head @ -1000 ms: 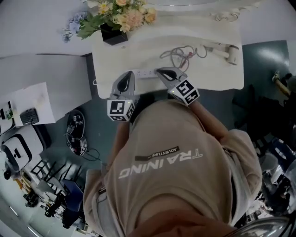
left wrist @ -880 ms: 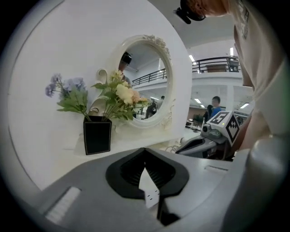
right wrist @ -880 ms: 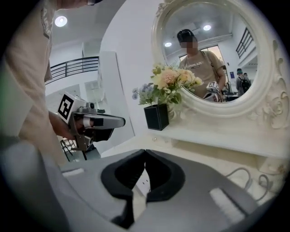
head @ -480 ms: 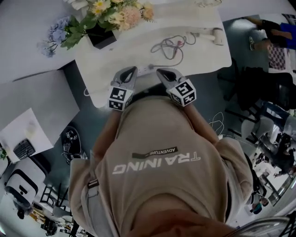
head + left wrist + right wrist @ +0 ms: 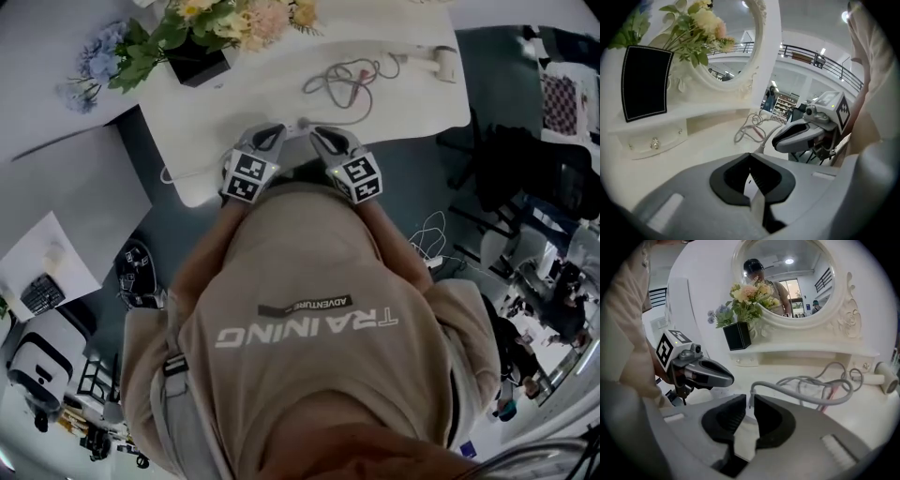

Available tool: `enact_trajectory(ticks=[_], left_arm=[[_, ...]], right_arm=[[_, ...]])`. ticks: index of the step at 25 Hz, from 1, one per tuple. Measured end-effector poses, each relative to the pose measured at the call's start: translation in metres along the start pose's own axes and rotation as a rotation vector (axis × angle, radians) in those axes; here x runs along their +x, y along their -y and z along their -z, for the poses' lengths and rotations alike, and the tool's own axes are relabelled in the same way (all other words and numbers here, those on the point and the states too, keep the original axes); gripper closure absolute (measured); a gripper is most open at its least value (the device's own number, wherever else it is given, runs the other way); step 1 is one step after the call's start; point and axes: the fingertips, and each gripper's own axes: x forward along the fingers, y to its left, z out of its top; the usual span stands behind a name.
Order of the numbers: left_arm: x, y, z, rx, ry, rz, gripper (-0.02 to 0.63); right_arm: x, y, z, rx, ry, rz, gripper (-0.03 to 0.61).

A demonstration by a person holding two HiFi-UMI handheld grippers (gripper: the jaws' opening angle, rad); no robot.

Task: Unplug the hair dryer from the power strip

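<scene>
Nearest the body, both grippers are held side by side over the near edge of the table (image 5: pixel 412 112), pointed down and away. The left gripper (image 5: pixel 750 154) is seen with its jaws brought together and nothing between them. The right gripper (image 5: pixel 751 401) is seen with a narrow gap. Its jaws have just been opening, and nothing is pinched by the pads yet.

Straight ahead of that gap, just beyond the tips, the plug (image 5: pixel 750 391) is found where the cord (image 5: pixel 806 397) bends down. The strip (image 5: pixel 297 137) is mostly covered by the grippers in the head view. Its long axis is judged to lie along the table edge, crosswise to both grippers.

The plug is thus judged to be lined up with the right gripper, while the left is placed just beside it, over the strip.

Farther off, the cord is laid in a loose coil. At its far right end the dryer (image 5: pixel 442 64) is seen lying on the table, well apart from the strip.
</scene>
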Motion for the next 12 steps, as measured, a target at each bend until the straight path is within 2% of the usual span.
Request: enact_trajectory(ticks=[5,9,12], left_arm=[[0.013,0.003,0.019,0.013,-0.099,-0.029,0.612],[0.022,0.001,0.024,0.037,-0.174,-0.063,0.612],[0.026,0.001,0.031,0.066,-0.240,-0.091,0.612]], right_arm=[[0.009,0.002,-0.004,-0.030,0.026,-0.051,0.517],[0.018,-0.001,-0.003,-0.068,-0.003,-0.111,0.469],[0.022,-0.004,-0.006,-0.082,0.000,-0.147,0.466]])
